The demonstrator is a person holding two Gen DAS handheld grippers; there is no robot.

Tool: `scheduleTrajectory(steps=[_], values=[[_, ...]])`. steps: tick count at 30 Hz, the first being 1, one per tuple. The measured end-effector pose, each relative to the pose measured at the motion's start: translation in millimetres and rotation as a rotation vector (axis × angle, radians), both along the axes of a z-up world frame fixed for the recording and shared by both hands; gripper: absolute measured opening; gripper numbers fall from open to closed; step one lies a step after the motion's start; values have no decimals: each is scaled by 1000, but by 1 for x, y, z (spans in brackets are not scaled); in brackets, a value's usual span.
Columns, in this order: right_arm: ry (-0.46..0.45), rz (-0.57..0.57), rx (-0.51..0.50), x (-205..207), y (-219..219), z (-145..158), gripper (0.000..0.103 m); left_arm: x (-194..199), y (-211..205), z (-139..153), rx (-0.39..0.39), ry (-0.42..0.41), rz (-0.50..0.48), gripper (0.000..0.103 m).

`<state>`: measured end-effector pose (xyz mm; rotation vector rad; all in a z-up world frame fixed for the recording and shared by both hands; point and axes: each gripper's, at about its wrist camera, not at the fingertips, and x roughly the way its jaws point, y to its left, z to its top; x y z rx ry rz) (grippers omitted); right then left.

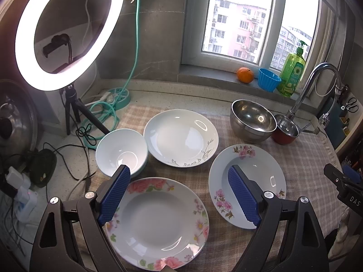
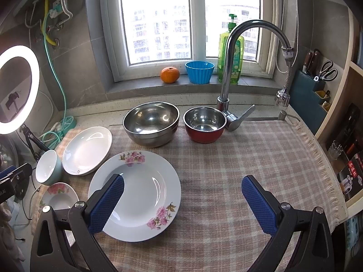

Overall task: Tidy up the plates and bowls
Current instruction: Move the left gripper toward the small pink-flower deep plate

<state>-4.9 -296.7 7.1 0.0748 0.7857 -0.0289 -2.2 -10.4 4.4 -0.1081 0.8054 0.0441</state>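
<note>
On the tabletop [image 2: 238, 158] we see every dish lying flat and apart, nothing stacked. The nearest flowered plate [image 1: 158, 222] lies directly below our left gripper [image 1: 179, 195], whose fingers are spread wide and empty. The second flowered plate [image 2: 136, 195] sits left of our right gripper [image 2: 182, 201], fingers likewise apart, left finger over its rim.

Both wrist cams face window, prob. raised; share floral plate [image 1: 247, 185] [image 2: 136, 195].
</note>
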Motion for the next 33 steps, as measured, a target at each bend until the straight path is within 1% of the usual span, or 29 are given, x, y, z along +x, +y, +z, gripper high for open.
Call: scheduleTrajectory(steps=[7,16,23,33], values=[[6,1,-3,1,0,-2,102,1,-2,-3,0,8,-2,89],[37,34,-17,4,1,-13,102,5,-4,-14,-20,59,-24,89],[52,49,-41,5,4,-22,102,8,-6,-19,-26,82,-37,89],[85,57,-28,10,0,-33,102,15,-12,-30,-28,125,-55,89]])
